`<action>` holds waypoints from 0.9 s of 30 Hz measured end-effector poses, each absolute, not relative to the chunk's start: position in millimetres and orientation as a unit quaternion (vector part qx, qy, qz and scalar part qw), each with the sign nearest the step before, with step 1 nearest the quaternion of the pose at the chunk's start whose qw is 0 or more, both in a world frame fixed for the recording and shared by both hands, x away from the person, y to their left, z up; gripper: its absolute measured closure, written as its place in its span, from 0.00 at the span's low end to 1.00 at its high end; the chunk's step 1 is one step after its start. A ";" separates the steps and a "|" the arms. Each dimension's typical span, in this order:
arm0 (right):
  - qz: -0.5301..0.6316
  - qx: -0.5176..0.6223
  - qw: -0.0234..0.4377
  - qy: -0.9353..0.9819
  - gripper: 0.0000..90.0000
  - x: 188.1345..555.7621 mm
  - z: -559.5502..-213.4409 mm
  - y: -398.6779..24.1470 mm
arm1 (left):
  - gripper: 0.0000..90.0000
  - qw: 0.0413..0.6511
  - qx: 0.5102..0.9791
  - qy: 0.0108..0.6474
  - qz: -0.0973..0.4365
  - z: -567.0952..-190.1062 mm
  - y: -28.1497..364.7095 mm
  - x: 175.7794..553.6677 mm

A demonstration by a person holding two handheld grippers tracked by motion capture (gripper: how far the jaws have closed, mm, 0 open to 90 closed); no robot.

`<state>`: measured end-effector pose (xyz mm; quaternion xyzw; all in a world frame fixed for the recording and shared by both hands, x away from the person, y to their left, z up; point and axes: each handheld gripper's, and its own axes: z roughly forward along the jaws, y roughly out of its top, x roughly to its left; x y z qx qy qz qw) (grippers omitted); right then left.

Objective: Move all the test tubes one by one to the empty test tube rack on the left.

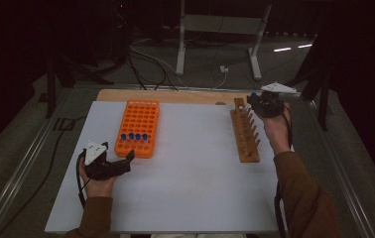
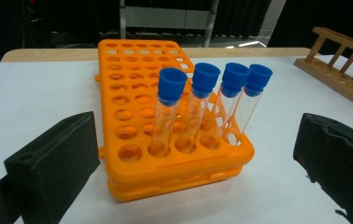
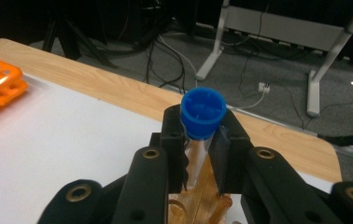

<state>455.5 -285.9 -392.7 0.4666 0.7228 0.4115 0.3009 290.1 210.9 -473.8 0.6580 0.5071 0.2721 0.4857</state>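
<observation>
An orange tube rack (image 1: 138,127) (image 2: 165,154) stands left of the table's middle, with several clear blue-capped test tubes (image 2: 198,109) upright in its near row. My left gripper (image 1: 121,161) (image 2: 198,154) rests on the table just in front of that rack, jaws open wide with nothing between them. A wooden peg rack (image 1: 245,133) (image 2: 347,67) lies at the right. Above its far end my right gripper (image 1: 255,100) (image 3: 201,140) is shut on a blue-capped test tube (image 3: 201,122), held upright over the wooden rack (image 3: 202,198).
The white tabletop (image 1: 195,168) lies on a wooden board whose bare edge (image 1: 185,95) shows at the back. Beyond it are cables (image 1: 151,62) and a metal table frame (image 1: 220,34) on a grey floor.
</observation>
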 end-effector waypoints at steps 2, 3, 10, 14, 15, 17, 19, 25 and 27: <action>0.416 0.461 0.302 0.724 0.86 452.4 -389.9 -285.5 | 0.01 0.485 0.659 0.506 0.273 -473.2 210.0 290.2; 0.418 0.458 0.301 0.725 0.86 450.9 -388.8 -285.3 | 0.01 0.485 0.660 0.505 0.273 -473.0 209.5 290.2; 0.432 0.436 0.288 0.735 0.86 438.8 -381.9 -281.2 | 0.01 0.484 0.665 0.499 0.274 -471.9 205.4 291.1; 0.437 0.424 0.279 0.743 0.86 431.7 -380.2 -276.8 | 0.01 0.483 0.666 0.497 0.276 -471.4 204.1 291.7; 0.439 0.422 0.274 0.745 0.86 430.3 -380.0 -275.5 | 0.01 0.483 0.666 0.497 0.276 -471.2 203.7 291.7; 0.440 0.418 0.269 0.748 0.86 427.1 -379.9 -272.4 | 0.01 0.481 0.667 0.495 0.281 -470.2 202.3 291.3; 0.443 0.413 0.261 0.752 0.86 423.9 -380.8 -268.4 | 0.01 0.480 0.670 0.490 0.284 -468.6 200.5 290.8; 0.446 0.394 0.246 0.765 0.86 413.8 -382.3 -254.6 | 0.01 0.478 0.676 0.480 0.290 -461.1 190.8 289.5; 0.450 0.392 0.240 0.766 0.86 410.7 -381.6 -250.3 | 0.02 0.481 0.678 0.475 0.291 -457.3 186.4 288.9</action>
